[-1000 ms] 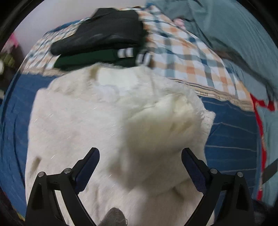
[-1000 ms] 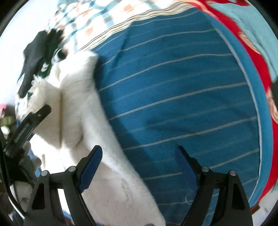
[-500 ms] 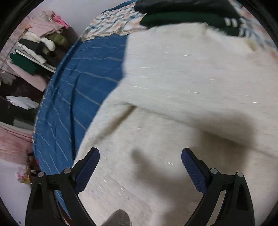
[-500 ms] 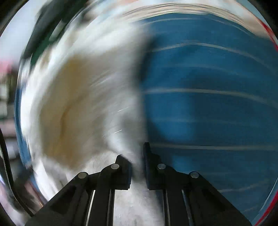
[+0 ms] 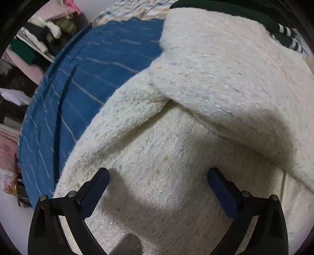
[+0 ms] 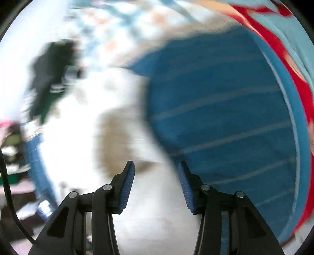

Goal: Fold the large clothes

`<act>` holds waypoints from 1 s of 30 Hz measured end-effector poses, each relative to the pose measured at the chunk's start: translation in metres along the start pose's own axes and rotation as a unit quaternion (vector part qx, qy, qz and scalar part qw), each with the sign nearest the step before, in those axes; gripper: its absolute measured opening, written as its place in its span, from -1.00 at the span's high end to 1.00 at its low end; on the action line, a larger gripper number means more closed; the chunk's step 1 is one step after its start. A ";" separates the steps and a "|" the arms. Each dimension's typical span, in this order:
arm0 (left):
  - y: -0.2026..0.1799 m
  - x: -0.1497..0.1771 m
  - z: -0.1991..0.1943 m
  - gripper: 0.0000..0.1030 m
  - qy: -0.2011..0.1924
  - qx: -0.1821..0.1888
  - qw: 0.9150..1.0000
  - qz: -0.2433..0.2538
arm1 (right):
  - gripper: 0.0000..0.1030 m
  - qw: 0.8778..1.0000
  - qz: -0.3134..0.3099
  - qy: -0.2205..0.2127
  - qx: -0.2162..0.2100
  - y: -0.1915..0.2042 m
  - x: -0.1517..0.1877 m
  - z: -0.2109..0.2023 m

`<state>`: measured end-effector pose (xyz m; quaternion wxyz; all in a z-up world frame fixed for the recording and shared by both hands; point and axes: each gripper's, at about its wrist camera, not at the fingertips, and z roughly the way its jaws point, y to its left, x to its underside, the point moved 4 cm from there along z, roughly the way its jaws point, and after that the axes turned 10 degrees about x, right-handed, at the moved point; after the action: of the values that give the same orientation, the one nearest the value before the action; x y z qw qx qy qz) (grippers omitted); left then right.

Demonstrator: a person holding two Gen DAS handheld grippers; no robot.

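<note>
Left gripper (image 5: pixel 158 177) opening wide above cream sweater (image 5: pixel 196 98), its folded sleeve sharp here, right gripper (image 6: pixel 156 172) opening, unclamped, its blurred view alone showing red bedding (image 6: pixel 278 51).

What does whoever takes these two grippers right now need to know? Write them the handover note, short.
Left gripper: jaws wide and opening, hovering over the white fuzzy sweater, nothing gripped.
Right gripper: jaws opening, over the sweater's right edge; the view is blurred, but no fabric looks pinched.
Things: the sweater lies on the blue striped bedspread. A finished pile of folded dark clothes sits just beyond it.
Done: a sleeve or side panel is already folded across the body.
Left: probably fold the other side in, fold it in half, and move it to the pile.
</note>
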<state>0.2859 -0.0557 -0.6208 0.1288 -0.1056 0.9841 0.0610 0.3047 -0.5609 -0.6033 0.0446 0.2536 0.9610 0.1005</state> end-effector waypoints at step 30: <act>0.054 -0.003 -0.052 -1.00 -0.014 -0.028 0.999 -0.017 | 0.88 0.987 -0.109 -0.101 0.054 0.113 -0.032 -0.010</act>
<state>0.2636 -0.0105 -0.5648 0.1402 -0.1246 0.9783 0.0880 0.3850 -0.4824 -0.5677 0.1383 0.1584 0.9775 0.0167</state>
